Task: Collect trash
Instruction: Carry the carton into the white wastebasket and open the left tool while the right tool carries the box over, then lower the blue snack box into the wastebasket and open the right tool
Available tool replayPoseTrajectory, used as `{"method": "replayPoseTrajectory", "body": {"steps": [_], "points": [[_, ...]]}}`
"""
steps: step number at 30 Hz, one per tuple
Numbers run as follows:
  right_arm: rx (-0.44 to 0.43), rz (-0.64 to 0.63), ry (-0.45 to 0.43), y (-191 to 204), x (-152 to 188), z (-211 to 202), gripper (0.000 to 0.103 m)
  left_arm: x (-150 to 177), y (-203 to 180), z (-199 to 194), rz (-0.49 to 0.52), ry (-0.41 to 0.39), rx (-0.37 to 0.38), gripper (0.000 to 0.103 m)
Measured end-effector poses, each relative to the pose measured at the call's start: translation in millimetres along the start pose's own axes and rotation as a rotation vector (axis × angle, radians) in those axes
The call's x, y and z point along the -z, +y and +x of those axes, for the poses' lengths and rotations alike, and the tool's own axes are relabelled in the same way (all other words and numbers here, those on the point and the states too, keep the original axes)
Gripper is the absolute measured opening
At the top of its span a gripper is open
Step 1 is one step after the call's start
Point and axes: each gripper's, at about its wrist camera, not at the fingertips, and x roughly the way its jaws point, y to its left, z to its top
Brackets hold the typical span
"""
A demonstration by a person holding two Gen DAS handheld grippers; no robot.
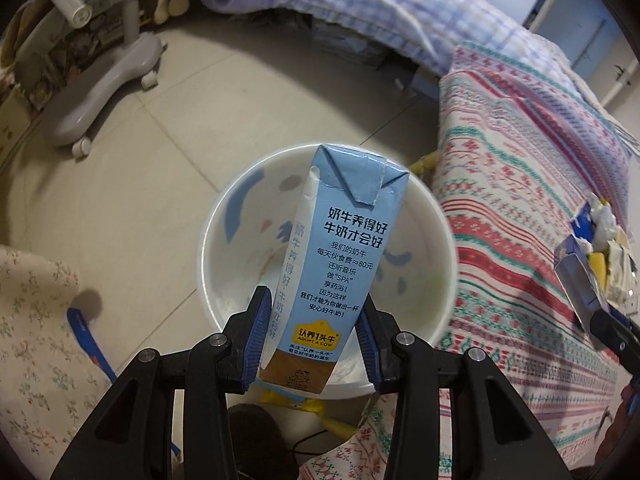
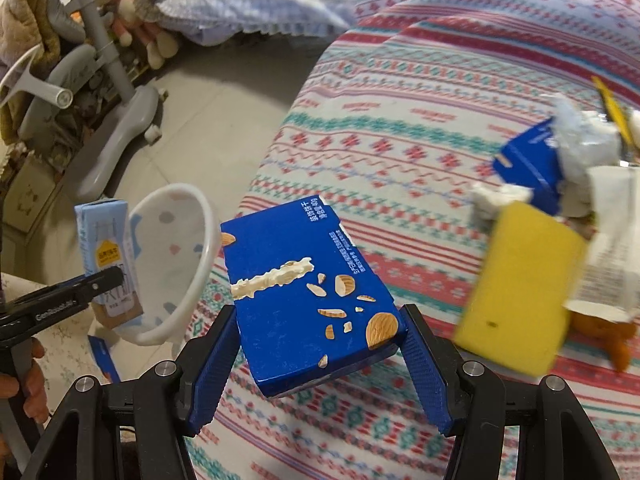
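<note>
My left gripper is shut on a tall light-blue milk carton, held upright just over the mouth of a white bin on the floor. In the right wrist view the same carton hangs beside the bin's rim. My right gripper is shut on a dark-blue biscuit box printed with almonds, above the edge of the bed. A pile of trash lies on the bed to the right: a yellow block, crumpled paper and another blue box.
The bed's striped patterned cover fills the right side, with a checked quilt behind. A grey wheeled chair base stands at the far left on the tiled floor. Floral cloth lies near left, a small blue pack beside it.
</note>
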Motion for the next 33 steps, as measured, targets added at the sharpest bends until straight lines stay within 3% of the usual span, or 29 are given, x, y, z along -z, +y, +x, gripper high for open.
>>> {"method": "replayPoseTrajectory", "body": {"steps": [2,3,5,9,20,23,33], "points": [[-0.004,-0.006,0.004,6,-2,7,0.068,0,5,2,-0.027,0.022,-0.015,0.052],[-0.007,-0.007,0.004,7,-2,9,0.068,0,7,-1,-0.035,0.015,-0.019,0.067],[-0.018,-0.008,0.004,12,-4,13,0.068,1,10,-11,-0.037,-0.02,-0.052,0.084],[-0.04,-0.014,0.007,22,-8,22,0.068,7,15,-31,0.012,-0.087,-0.121,0.089],[-0.075,-0.074,0.026,61,-10,50,0.068,36,60,-34,-0.008,-0.059,-0.171,0.091],[-0.081,-0.087,0.03,71,-11,59,0.068,34,65,-40,-0.046,-0.067,-0.129,0.091],[-0.11,-0.105,0.04,89,-12,82,0.07,33,64,-43,-0.044,-0.072,-0.126,0.091]]}}
